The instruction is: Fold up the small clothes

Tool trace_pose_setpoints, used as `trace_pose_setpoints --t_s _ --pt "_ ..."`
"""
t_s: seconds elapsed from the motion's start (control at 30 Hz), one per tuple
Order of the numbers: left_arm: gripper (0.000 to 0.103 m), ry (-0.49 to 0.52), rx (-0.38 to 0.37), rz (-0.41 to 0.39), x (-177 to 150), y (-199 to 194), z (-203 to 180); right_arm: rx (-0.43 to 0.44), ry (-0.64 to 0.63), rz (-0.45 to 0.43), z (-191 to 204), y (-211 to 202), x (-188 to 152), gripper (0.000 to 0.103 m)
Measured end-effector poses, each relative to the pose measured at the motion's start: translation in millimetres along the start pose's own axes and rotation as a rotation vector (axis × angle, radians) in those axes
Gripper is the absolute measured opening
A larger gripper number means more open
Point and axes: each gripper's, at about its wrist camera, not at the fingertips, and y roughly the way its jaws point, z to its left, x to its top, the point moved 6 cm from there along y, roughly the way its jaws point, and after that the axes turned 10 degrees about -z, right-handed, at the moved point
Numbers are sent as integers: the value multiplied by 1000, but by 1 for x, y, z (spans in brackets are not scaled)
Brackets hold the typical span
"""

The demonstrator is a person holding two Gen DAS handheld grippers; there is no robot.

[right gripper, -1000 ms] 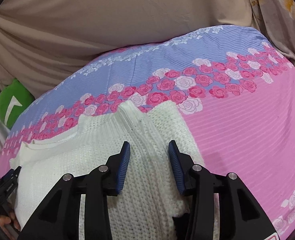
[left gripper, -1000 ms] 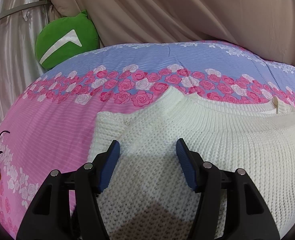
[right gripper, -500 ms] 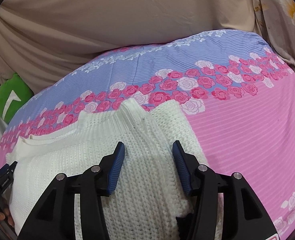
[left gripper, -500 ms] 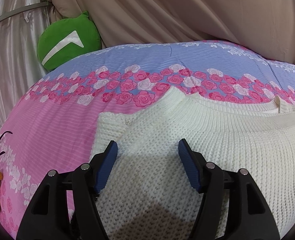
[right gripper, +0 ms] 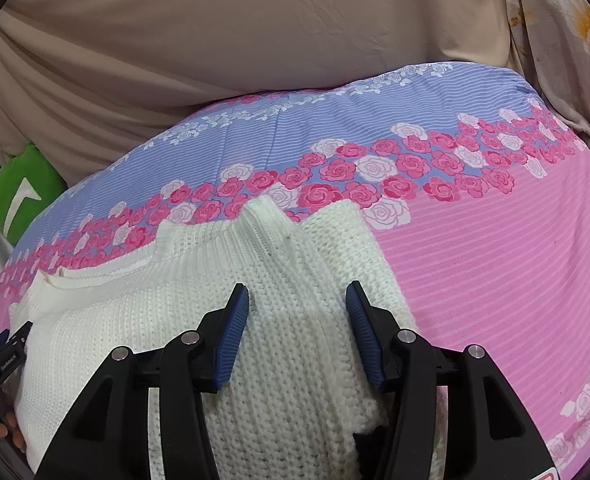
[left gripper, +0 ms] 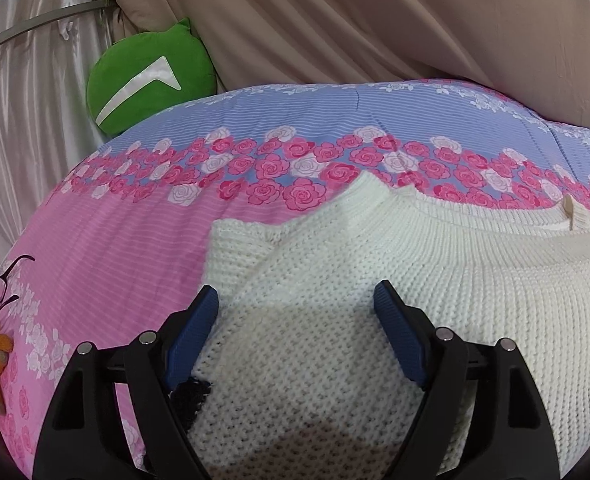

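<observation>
One white sweater (left gripper: 435, 288) lay on the bed (left gripper: 107, 240), both side parts already turned in over its middle; by my reading, the crosswise fold was left. The left tool (left gripper: 295, 304) hung over the left flap, its jaws having just spread wide, gripping nothing. The right tool (right gripper: 297, 304) stood open above the right flap (right gripper: 295, 260), pads clear of the knit after parting too.

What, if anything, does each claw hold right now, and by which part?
Nothing is held. Both the left claw and right claw stand open above the white knitted sweater, their jaws having just been opening.
</observation>
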Motion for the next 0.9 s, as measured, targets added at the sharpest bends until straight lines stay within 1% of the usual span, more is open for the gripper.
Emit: trace_pose_setpoints --t_s 0.13,0.23,0.3,0.33,0.4,0.43,0.47,0.5,0.53,0.57,0.6,0.63,0.67,0.7,0.73,0.77,0.8,0.83,0.87,0.9 --pt "78 -1 -1 0 0 0 0 4 -3 -2 1 0 1 53" --pt "78 -13 -18 -7 2 -3 0 8 1 -6 2 -1 1 53" --pt "78 -39 -68 -15 9 -9 -1 21 -1 -13 5 -3 4 54" --pt "78 -59 -101 -24 16 -12 -2 31 -2 -12 6 -3 5 54" --pt "80 -76 -139 -46 33 -15 -6 42 -9 -3 9 1 8 54" --pt "81 -71 -141 -55 41 -13 -8 39 -14 5 10 3 9 50" --pt "84 -58 -142 -51 47 -7 -12 38 -21 20 11 7 9 44" --pt "84 -47 -152 -31 49 4 -16 38 -30 35 13 11 9 38" --pt "83 -46 -164 15 46 18 -20 42 -41 48 15 14 10 19" --pt "66 -57 -192 58 42 28 -23 50 -47 48 17 13 13 10" --pt "39 -87 -237 110 36 39 -26 66 -46 28 18 8 17 10" --pt "31 -110 -249 127 33 42 -24 102 -38 -12 21 -3 25 9" --pt "18 -117 -253 100 35 39 -22 147 -25 -68 24 -17 36 9" --pt "7 -130 -261 73 37 34 -18 178 -14 -115 26 -30 45 9" --pt "7 -156 -269 57 40 31 -13 196 -6 -146 26 -37 52 9" --pt "7 -175 -270 46 42 30 -9 200 -1 -157 24 -38 56 9" --pt "7 -181 -251 43 42 33 -6 177 -12 -134 23 -30 55 9" --pt "7 -177 -231 52 40 38 -4 125 -33 -83 19 -13 49 9" --pt "7 -178 -223 73 35 46 -4 58 -60 17 11 15 35 9" --pt "7 -196 -225 91 31 51 -3 21 -57 94 4 34 22 9"
